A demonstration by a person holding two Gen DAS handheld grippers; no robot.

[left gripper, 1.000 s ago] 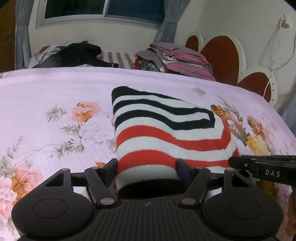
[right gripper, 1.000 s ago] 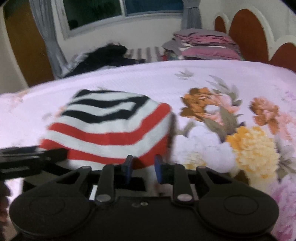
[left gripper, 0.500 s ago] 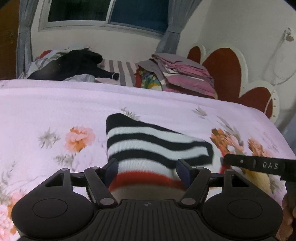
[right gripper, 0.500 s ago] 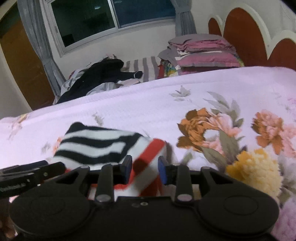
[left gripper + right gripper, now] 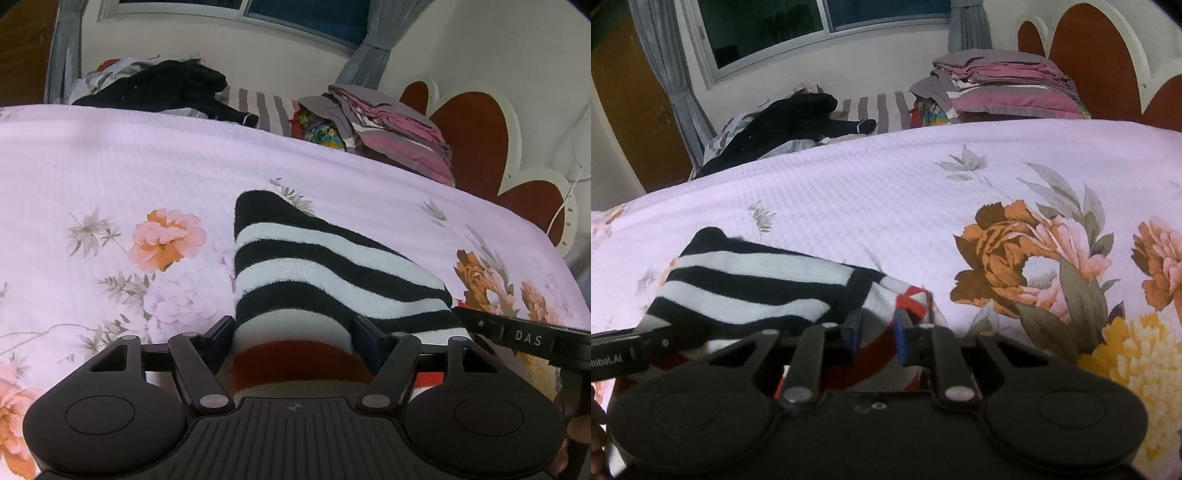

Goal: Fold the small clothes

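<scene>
Striped knit garment (image 5: pixel 325 273), black, white and red, lies on the floral bedspread (image 5: pixel 110 177). Left gripper (image 5: pixel 295 332): fingers spread wide, straddling the near edge of the garment. Right gripper (image 5: pixel 877 332): fingers close together, pinching the garment's red-and-white corner.

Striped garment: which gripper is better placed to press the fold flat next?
Probably left. The left gripper straddles the striped garment with wide jaws; the right gripper reaches only its red corner.
</scene>
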